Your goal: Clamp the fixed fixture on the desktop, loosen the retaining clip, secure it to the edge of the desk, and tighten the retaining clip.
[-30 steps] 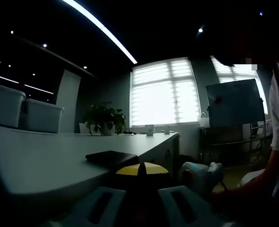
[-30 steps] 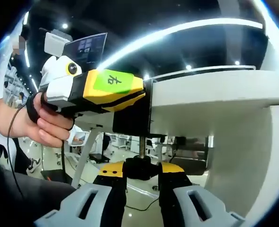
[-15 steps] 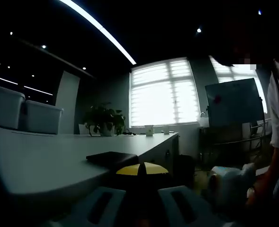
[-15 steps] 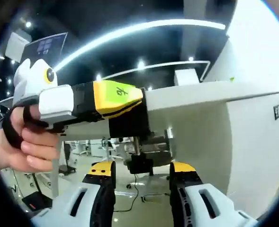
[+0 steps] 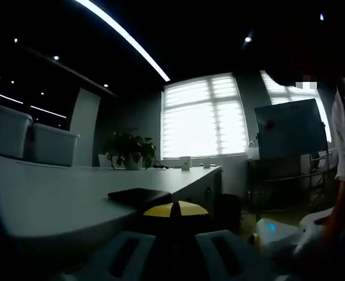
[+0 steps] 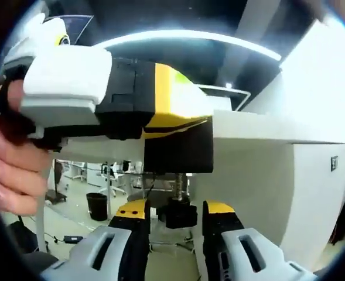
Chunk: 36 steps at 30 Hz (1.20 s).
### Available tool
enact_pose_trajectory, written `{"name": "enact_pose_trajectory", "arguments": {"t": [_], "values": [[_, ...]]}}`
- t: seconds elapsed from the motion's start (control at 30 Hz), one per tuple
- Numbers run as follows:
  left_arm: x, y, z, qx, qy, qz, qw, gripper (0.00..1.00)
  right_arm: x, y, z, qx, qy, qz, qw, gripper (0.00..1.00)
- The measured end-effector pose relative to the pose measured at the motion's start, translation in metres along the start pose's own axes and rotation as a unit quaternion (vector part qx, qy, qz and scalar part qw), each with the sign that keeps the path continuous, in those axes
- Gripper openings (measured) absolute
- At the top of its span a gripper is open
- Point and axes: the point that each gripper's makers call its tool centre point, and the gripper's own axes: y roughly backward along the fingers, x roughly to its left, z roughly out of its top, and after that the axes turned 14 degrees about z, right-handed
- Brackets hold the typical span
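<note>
At desk edge: fixture (image 6: 178, 146) is held on the desk (image 6: 266, 132) by the left gripper (image 6: 154, 102), jaws pinched on it.
Screw knob (image 6: 180, 215): hung vertically below, flanked by the right gripper (image 6: 175, 219), jaws spread, contact not discernible.

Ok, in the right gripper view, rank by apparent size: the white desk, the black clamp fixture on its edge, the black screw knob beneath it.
1. White desk, largest.
2. Black clamp fixture.
3. Black screw knob, smallest; it sits nearest the camera, so this ranking looks safe.

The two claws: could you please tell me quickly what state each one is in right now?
Left claw: shut on the black clamp fixture at the desk edge.
Right claw: open, its jaws on either side of the screw knob beneath the clamp, not clearly gripping it.
</note>
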Motion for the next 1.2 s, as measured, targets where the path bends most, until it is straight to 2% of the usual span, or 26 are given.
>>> {"name": "enact_pose_trajectory", "arguments": {"t": [0.03, 0.27, 0.33, 0.4, 0.47, 0.5, 0.57, 0.73, 0.8, 0.87, 0.93, 1.03, 1.07, 1.1, 1.13, 1.2], "values": [[0.0, 0.0, 0.0, -0.001, 0.001, 0.001, 1.0, 0.01, -0.001, 0.0, -0.001, 0.003, 0.001, -0.002, 1.0, 0.27], [-0.001, 0.0, -0.001, 0.002, -0.002, 0.001, 1.0, 0.01, 0.002, -0.001, -0.003, 0.001, -0.007, 0.013, 0.9999, 0.25], [-0.001, 0.0, -0.001, 0.002, -0.002, 0.001, 1.0, 0.01, 0.004, -0.005, -0.002, -0.002, -0.007, 0.034, 0.9994, 0.25], [-0.001, 0.0, -0.001, 0.001, 0.0, 0.0, 1.0, 0.01, 0.009, -0.009, -0.002, -0.012, -0.02, 0.07, 0.9973, 0.25], [-0.001, 0.0, 0.0, 0.001, 0.0, 0.0, 1.0, 0.01, 0.008, -0.005, -0.003, -0.017, -0.025, 0.091, 0.9954, 0.25], [-0.001, 0.0, 0.0, 0.0, 0.0, 0.0, 1.0, 0.01, 0.013, -0.005, -0.002, -0.022, -0.024, 0.12, 0.9923, 0.24], [0.0, 0.0, 0.0, 0.0, 0.0, 0.0, 1.0, 0.01, 0.014, -0.005, -0.003, -0.024, -0.023, 0.148, 0.9884, 0.24], [0.0, 0.001, -0.001, 0.005, -0.003, -0.001, 1.0, 0.01, 0.018, -0.005, -0.003, -0.028, -0.025, 0.26, 0.9648, 0.24], [0.0, 0.001, -0.002, 0.005, -0.004, 0.0, 1.0, 0.01, 0.022, -0.004, -0.004, -0.026, -0.048, 0.304, 0.9512, 0.24], [0.001, 0.002, -0.001, 0.004, -0.003, 0.001, 1.0, 0.01, 0.022, -0.005, -0.004, -0.019, -0.056, 0.321, 0.9454, 0.24], [0.001, 0.002, -0.001, 0.002, 0.0, 0.002, 1.0, 0.01, 0.022, -0.005, -0.004, -0.016, -0.042, 0.322, 0.9458, 0.25], [0.001, 0.002, -0.001, 0.002, 0.001, 0.003, 1.0, 0.01, 0.019, -0.004, -0.005, -0.013, -0.02, 0.293, 0.9557, 0.26], [0.001, 0.001, -0.001, 0.002, 0.001, 0.003, 1.0, 0.01, 0.016, -0.003, -0.008, -0.007, -0.017, 0.273, 0.9618, 0.28], [0.001, 0.001, -0.001, 0.002, 0.0, 0.004, 1.0, 0.01, 0.013, -0.002, -0.011, -0.002, -0.019, 0.249, 0.9683, 0.34], [0.001, 0.001, -0.001, 0.002, -0.001, 0.004, 1.0, 0.01, 0.013, -0.001, -0.012, -0.001, -0.026, 0.238, 0.9709, 0.41], [0.001, 0.001, -0.002, 0.002, -0.002, 0.004, 1.0, 0.01, 0.009, 0.004, -0.014, -0.006, -0.07, 0.19, 0.9793, 0.54]]}}
